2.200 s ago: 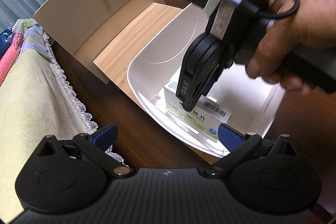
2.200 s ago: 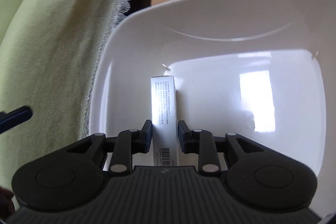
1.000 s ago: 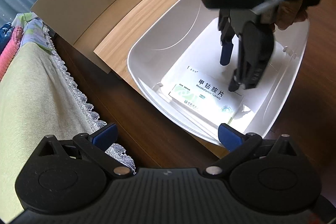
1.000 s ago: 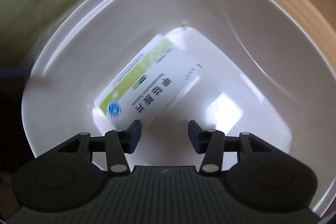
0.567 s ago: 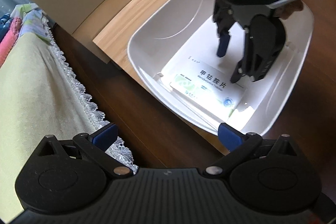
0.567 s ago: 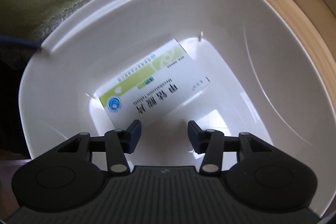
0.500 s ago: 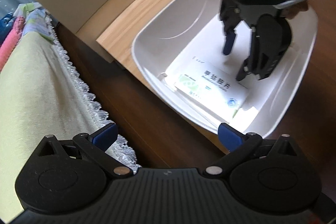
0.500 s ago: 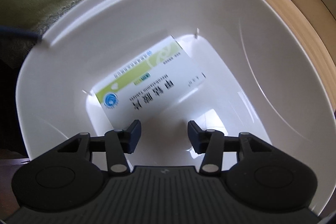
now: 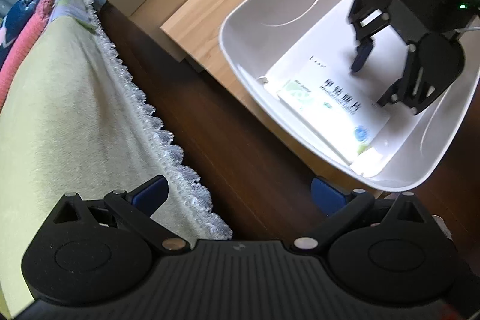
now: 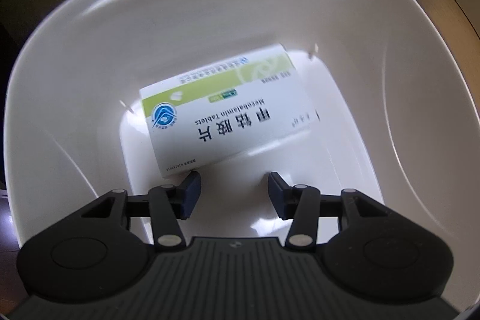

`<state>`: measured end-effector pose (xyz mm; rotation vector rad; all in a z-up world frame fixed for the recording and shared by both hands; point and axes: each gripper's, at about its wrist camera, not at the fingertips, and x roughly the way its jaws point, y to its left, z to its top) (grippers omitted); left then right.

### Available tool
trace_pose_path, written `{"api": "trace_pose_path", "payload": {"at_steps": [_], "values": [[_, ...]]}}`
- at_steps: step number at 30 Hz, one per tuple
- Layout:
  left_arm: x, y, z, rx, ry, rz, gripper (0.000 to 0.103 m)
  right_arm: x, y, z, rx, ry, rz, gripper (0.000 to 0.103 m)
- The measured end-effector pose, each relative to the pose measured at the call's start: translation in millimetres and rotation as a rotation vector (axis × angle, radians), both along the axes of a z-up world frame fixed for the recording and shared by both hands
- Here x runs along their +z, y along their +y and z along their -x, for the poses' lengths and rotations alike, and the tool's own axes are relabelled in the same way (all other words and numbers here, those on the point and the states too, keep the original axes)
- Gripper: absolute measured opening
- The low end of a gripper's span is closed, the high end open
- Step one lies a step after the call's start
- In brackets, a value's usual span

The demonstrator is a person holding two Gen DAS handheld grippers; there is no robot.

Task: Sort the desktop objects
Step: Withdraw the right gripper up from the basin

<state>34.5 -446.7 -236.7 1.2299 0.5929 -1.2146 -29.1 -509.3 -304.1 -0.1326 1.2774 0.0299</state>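
Right wrist view: right tool [image 10: 231, 188] open, empty, above medicine box [image 10: 228, 113] in white basin [image 10: 390, 56]; left tool [image 9: 240, 192] wide open, empty.

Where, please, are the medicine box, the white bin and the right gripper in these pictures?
medicine box [image 10: 231, 122]: right wrist view, printed top face.
white bin [image 9: 240, 29]: left wrist view, left wall.
right gripper [image 9: 373, 86]: left wrist view, between its fingertips.

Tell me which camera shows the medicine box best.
The right wrist view: the medicine box lies flat in the white basin, its printed face unobstructed. The left wrist view shows it farther off, glare-washed, beside the open right gripper.
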Motion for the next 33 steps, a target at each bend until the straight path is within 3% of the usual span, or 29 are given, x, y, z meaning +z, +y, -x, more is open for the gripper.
{"api": "trace_pose_path", "payload": {"at_steps": [2,14,26,30,33], "values": [[-1,0,1,-0.023,0.019,0.005,0.101,0,1,-2,0.030,0.000,0.019,0.044],[-18,3,28,-0.197,-0.048,-0.077,0.099,5,2,-14,0.170,0.012,0.090,0.045],[-28,12,46,-0.271,-0.055,-0.139,0.098,60,-2,-5,0.059,-0.154,0.016,0.044],[-24,12,52,-0.289,-0.017,-0.118,0.098,77,2,3,0.025,-0.230,-0.040,0.044],[-20,13,57,-0.299,0.004,-0.100,0.098,77,11,-14,0.043,-0.243,-0.038,0.044]]}}
